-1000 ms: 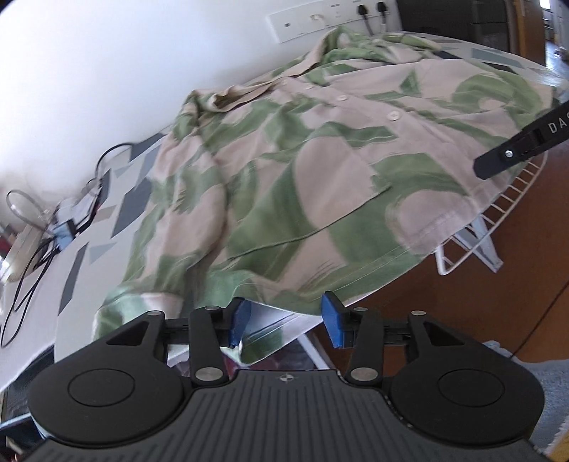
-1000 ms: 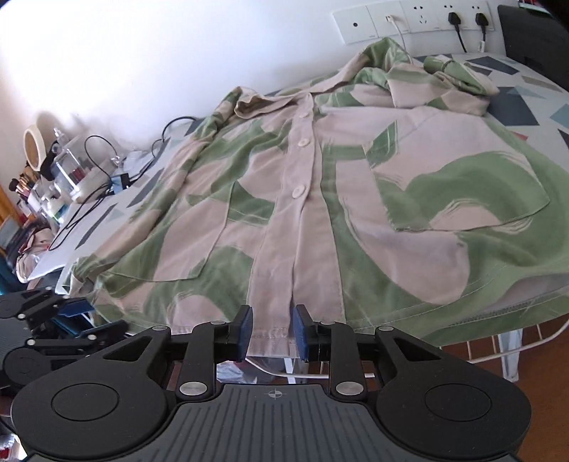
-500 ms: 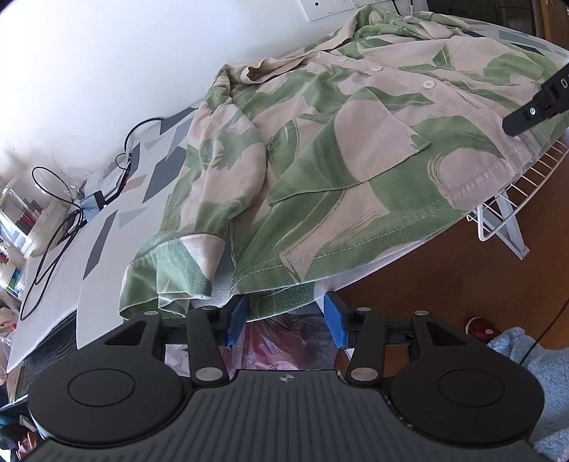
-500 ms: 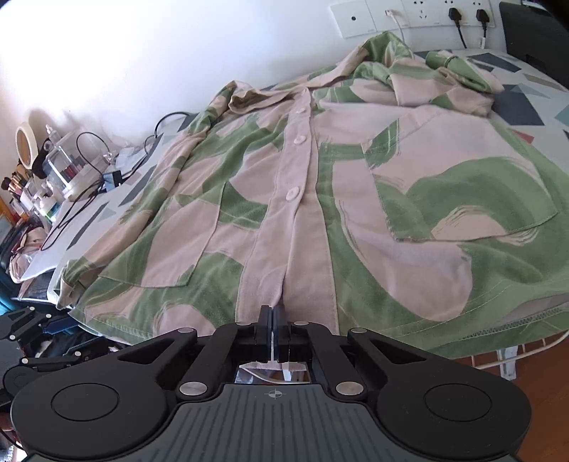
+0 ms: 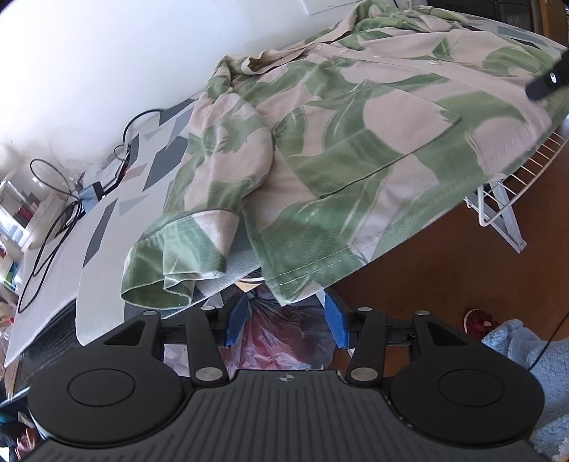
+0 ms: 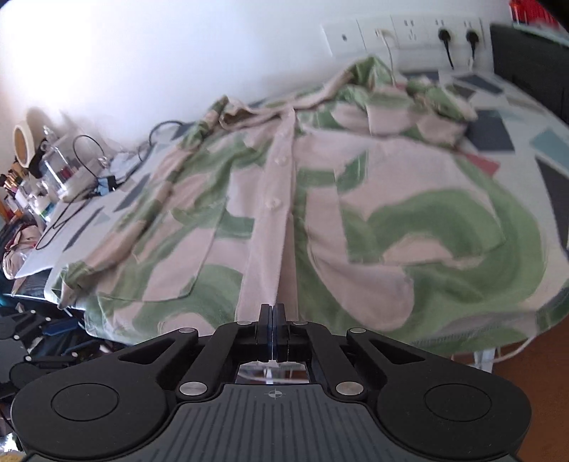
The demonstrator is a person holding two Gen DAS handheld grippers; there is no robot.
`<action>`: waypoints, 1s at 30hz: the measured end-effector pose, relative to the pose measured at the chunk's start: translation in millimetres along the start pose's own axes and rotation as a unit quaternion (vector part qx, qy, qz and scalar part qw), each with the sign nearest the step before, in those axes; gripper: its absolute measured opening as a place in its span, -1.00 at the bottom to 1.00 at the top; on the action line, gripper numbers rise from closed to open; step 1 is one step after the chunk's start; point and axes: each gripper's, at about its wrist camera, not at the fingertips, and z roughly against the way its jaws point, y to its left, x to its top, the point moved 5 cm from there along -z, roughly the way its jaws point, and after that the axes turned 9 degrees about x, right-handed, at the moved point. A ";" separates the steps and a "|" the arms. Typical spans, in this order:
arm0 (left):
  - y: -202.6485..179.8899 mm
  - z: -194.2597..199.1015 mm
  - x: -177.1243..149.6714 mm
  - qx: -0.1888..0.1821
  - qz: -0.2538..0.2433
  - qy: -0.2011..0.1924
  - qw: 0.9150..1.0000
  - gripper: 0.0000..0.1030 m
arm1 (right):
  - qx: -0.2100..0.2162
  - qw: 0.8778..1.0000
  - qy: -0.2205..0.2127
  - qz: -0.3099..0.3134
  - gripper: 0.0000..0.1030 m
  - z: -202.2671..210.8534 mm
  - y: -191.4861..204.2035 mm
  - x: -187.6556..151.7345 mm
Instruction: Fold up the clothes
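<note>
A beige shirt with green leaf print (image 5: 355, 142) lies buttoned and front-up across the table, its hem hanging over the near edge. My left gripper (image 5: 284, 314) is open, its blue pads (image 5: 236, 316) on either side of the hem's lower left corner, just right of the sleeve cuff (image 5: 177, 256). My right gripper (image 6: 272, 314) is shut on the shirt (image 6: 320, 213) at the bottom of the button placket. A dark tip of the right gripper (image 5: 549, 80) shows at the far right of the left wrist view.
The table's patterned cloth (image 5: 106, 227) carries black cables (image 5: 53, 231) and cosmetics clutter (image 6: 42, 170) at the left. Wall sockets (image 6: 426, 32) sit behind. A white wire rack (image 5: 505, 199), a red plastic bag (image 5: 277, 341) and a blue fluffy cloth (image 5: 526, 355) lie below.
My right gripper has closed from open onto the hem at the placket. My left gripper, still open, has slid left along the hem to the corner by the cuff.
</note>
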 end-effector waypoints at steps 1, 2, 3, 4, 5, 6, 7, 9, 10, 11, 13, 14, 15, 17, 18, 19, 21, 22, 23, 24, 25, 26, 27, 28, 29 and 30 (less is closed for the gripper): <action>1.5 -1.5 -0.4 0.001 0.002 0.002 1.000 -0.04 | -0.010 1.000 0.013 -0.004 -1.00 -7.1 -3.3 -4.6; 2.7 -2.7 -0.5 0.003 0.002 0.003 1.000 -0.04 | -0.019 0.999 0.025 -0.008 -0.98 -14.2 -6.7 -9.1; 3.5 -3.6 -0.2 0.005 0.000 0.003 1.000 -0.02 | -0.025 0.999 0.029 -0.011 -0.91 -16.9 -8.3 -12.1; 4.0 -4.8 0.2 0.007 -0.001 0.002 1.000 0.00 | -0.029 0.999 0.027 -0.012 -0.82 -17.0 -8.9 -14.1; 4.3 -6.6 0.8 0.008 -0.001 0.002 1.000 0.06 | -0.033 0.999 0.025 -0.014 -0.77 -17.1 -9.5 -16.1; 4.5 -8.5 1.3 0.008 -0.001 0.003 1.000 0.07 | -0.037 0.999 0.020 -0.015 -0.66 -15.2 -10.0 -16.8; 4.2 -10.4 2.0 0.007 0.000 0.005 1.000 0.06 | -0.039 0.999 0.015 -0.017 -0.64 -11.9 -10.4 -16.8; 7.5 -9.1 4.5 -0.013 0.016 0.009 1.000 0.06 | -0.050 0.999 0.003 -0.020 -0.63 -4.3 -11.9 -15.0; 10.2 -6.9 6.1 -0.027 0.028 0.010 0.999 0.06 | -0.054 0.998 -0.003 -0.020 -0.61 -0.1 -12.6 -12.1; 13.0 -4.7 7.7 -0.041 0.040 0.012 0.998 0.07 | -0.058 0.998 -0.010 -0.019 -0.58 4.3 -13.1 -8.4; 18.6 -0.2 11.0 -0.069 0.065 0.015 0.995 0.10 | -0.067 0.997 -0.024 -0.016 -0.35 12.3 -12.9 0.3; 21.4 2.1 12.7 -0.084 0.077 0.017 0.993 0.19 | -0.074 0.997 -0.032 -0.012 -0.22 15.8 -11.5 7.8; 24.2 4.4 14.5 -0.098 0.089 0.018 0.991 0.31 | -0.082 0.996 -0.043 -0.008 0.14 19.3 -9.3 16.6; 30.4 9.1 18.6 -0.126 0.117 0.022 0.985 0.50 | -0.092 0.994 -0.066 -0.001 0.57 25.5 -3.6 33.8; 35.2 11.3 22.3 -0.142 0.141 0.026 0.980 0.62 | -0.091 0.993 -0.077 0.002 0.73 27.5 -0.2 42.1; 39.6 13.2 26.5 -0.155 0.163 0.030 0.974 0.68 | -0.091 0.992 -0.085 0.006 0.89 28.6 3.1 49.4; 46.2 15.5 37.4 -0.165 0.200 0.036 0.965 0.79 | -0.093 0.991 -0.098 0.013 0.98 29.7 9.4 62.6; 48.0 16.4 42.8 -0.169 0.213 0.037 0.962 0.80 | -0.093 0.991 -0.100 0.017 0.98 29.7 12.0 68.0; 49.4 17.1 48.4 -0.174 0.225 0.037 0.958 0.84 | -0.091 0.991 -0.097 0.021 0.98 28.6 14.6 72.3; 50.9 17.6 54.7 -0.182 0.237 0.037 0.954 0.87 | -0.088 0.992 -0.092 0.025 0.98 27.1 17.2 76.2; 52.4 18.2 61.1 -0.189 0.249 0.036 0.949 0.88 | -0.087 0.992 -0.086 0.030 0.98 25.7 20.2 80.7; 53.9 19.5 67.7 -0.198 0.258 0.034 0.945 0.90 | -0.089 0.992 -0.083 0.037 0.98 25.6 23.6 86.0; 55.5 21.1 74.3 -0.205 0.266 0.030 0.942 0.91 | -0.091 0.991 -0.082 0.045 0.98 26.1 27.1 91.6; 57.7 23.4 81.1 -0.204 0.267 0.022 0.942 0.91 | -0.093 0.991 -0.084 0.050 0.98 27.7 30.8 98.2; 59.9 25.8 87.9 -0.203 0.268 0.014 0.942 0.92 | -0.094 0.990 -0.088 0.053 0.98 30.4 33.9 106.2; 62.7 28.2 94.8 -0.200 0.268 0.005 0.942 0.93 | -0.094 0.990 -0.091 0.052 0.98 33.7 36.6 115.5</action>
